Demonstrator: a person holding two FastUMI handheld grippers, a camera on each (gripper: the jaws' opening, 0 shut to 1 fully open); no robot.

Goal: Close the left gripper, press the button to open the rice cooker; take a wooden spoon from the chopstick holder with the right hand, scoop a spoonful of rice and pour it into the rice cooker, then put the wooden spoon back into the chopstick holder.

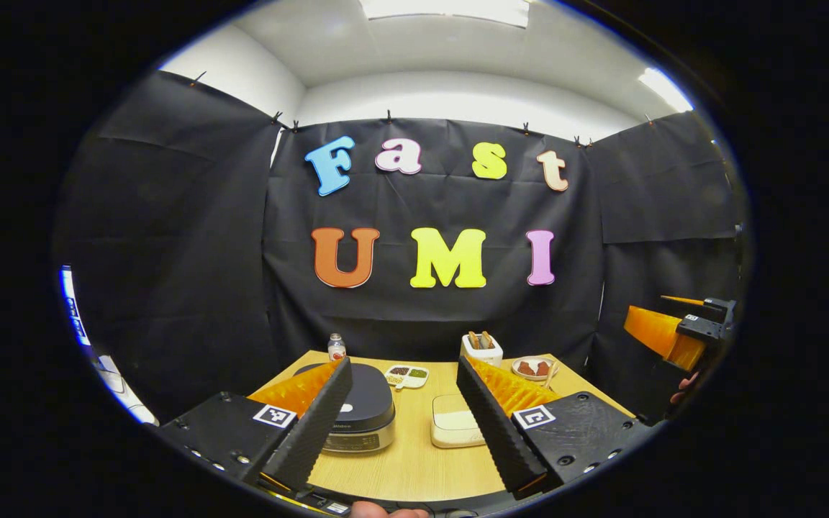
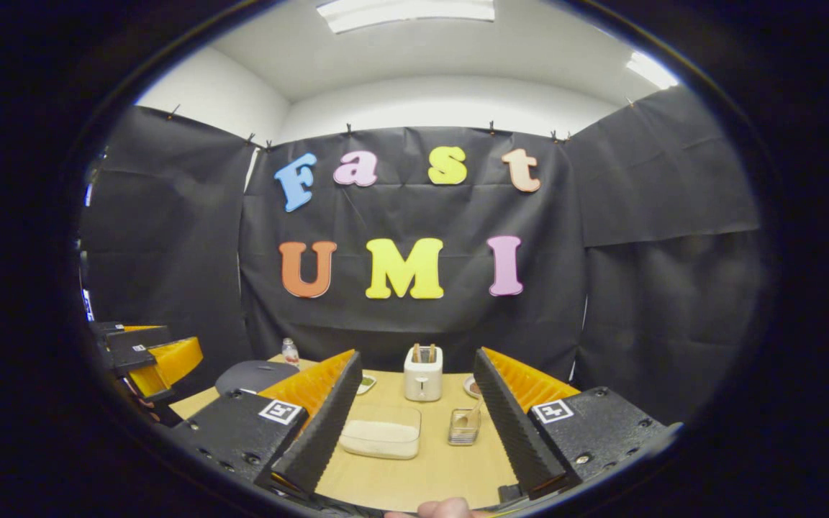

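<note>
Bare table [image 1: 414,460] before the rice cooker [image 1: 357,414]; rice box [image 1: 454,430] stands just beside.

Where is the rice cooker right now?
In the left gripper view the rice cooker sits on the left part of the wooden table, lid shut, beside the shallow container of rice to its right.

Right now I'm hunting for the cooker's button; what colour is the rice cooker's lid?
Dark grey lid, best in left gripper view.

Wooden table [image 1: 414,460] with rice cooker [image 1: 357,417], rice container [image 1: 454,429], toaster [image 2: 423,374], chopstick holder [image 2: 463,426].
</note>
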